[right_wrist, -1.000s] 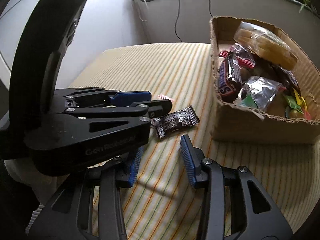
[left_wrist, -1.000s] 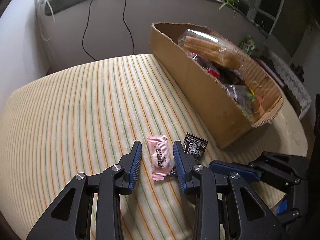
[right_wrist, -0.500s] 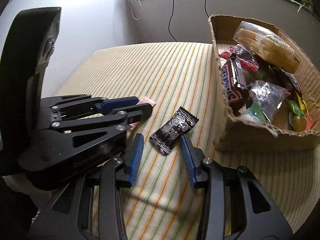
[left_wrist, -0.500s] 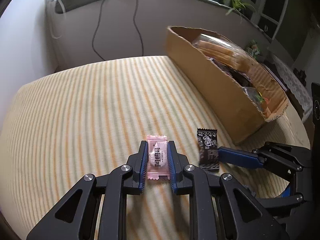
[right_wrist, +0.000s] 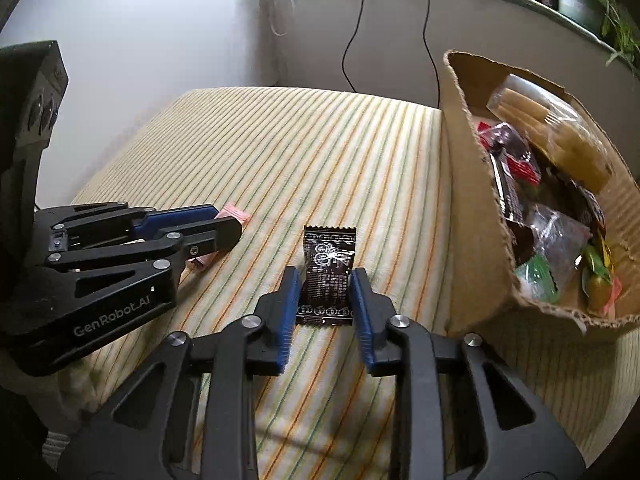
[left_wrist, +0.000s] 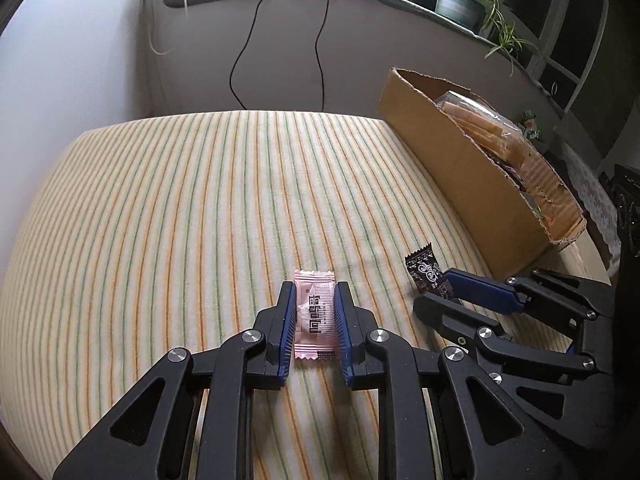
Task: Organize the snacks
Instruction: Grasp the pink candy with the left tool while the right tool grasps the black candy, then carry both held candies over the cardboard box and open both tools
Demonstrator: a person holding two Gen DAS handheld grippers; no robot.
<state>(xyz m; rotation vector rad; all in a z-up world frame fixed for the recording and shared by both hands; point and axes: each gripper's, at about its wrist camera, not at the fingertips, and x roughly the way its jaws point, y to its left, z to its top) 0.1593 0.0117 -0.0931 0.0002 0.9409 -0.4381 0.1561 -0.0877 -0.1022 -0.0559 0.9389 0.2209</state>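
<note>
**Snacks pinched in both grippers beside the box**

Snacks lay on a striped cloth-covered bench (left_wrist: 200, 220). In the left wrist view, a pink candy packet (left_wrist: 314, 314) sat at lower centre of the frame, and the left gripper (left_wrist: 315, 322) had its jaws closed against the packet's two long sides, the blue pads touching the wrapper. At right centre, a dark candy packet (left_wrist: 424, 274) showed partly behind the right gripper (left_wrist: 448, 292), seen side-on. A cardboard box (left_wrist: 460, 168) ran along the upper right, with wrapped biscuits (left_wrist: 484, 124) showing above its wall. Potted plants (left_wrist: 464, 4) stood on the ledge at the top right.

In the right wrist view, the dark candy packet (right_wrist: 329, 270) lay at centre frame, and the right gripper (right_wrist: 326, 300) had its jaws closed on the lower half of it, pads touching both edges. The left gripper (right_wrist: 224, 224) reached in from the left of the frame, with the pink candy packet (right_wrist: 236, 214) peeking out at its tip. The cardboard box (right_wrist: 472, 200) filled the right side, holding assorted wrapped snacks (right_wrist: 552, 240).
</note>
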